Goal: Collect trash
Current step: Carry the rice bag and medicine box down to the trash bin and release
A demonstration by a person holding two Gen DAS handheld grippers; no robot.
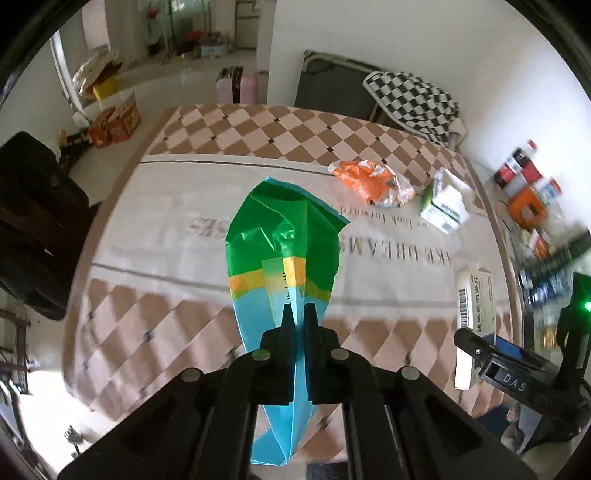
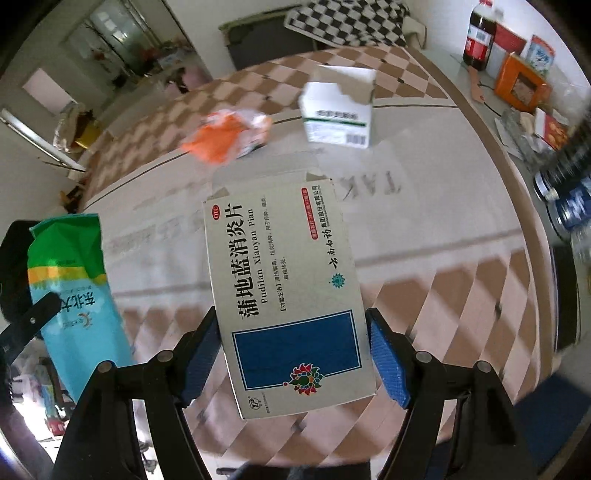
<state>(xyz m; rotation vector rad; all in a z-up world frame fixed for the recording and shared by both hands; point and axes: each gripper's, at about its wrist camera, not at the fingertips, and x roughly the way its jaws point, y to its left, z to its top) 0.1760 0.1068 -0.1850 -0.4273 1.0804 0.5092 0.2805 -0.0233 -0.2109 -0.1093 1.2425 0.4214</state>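
Observation:
My left gripper (image 1: 298,314) is shut on a green, yellow and blue plastic bag (image 1: 284,236), held above the bed; the bag also shows at the left of the right wrist view (image 2: 70,280). My right gripper (image 2: 291,332) is shut on a flat white medicine box with a blue panel (image 2: 284,288), held above the bed; the box edge shows in the left wrist view (image 1: 474,314). A crumpled orange wrapper (image 1: 373,181) (image 2: 229,136) and a small white and green carton (image 1: 445,203) (image 2: 338,110) lie on the bed further away.
The bed has a checkered brown and white cover (image 1: 221,129). A side table at the right holds a cola bottle (image 2: 478,35), an orange box (image 2: 522,83) and several cans. A black-and-white checkered cloth (image 1: 413,99) lies on a chair beyond the bed.

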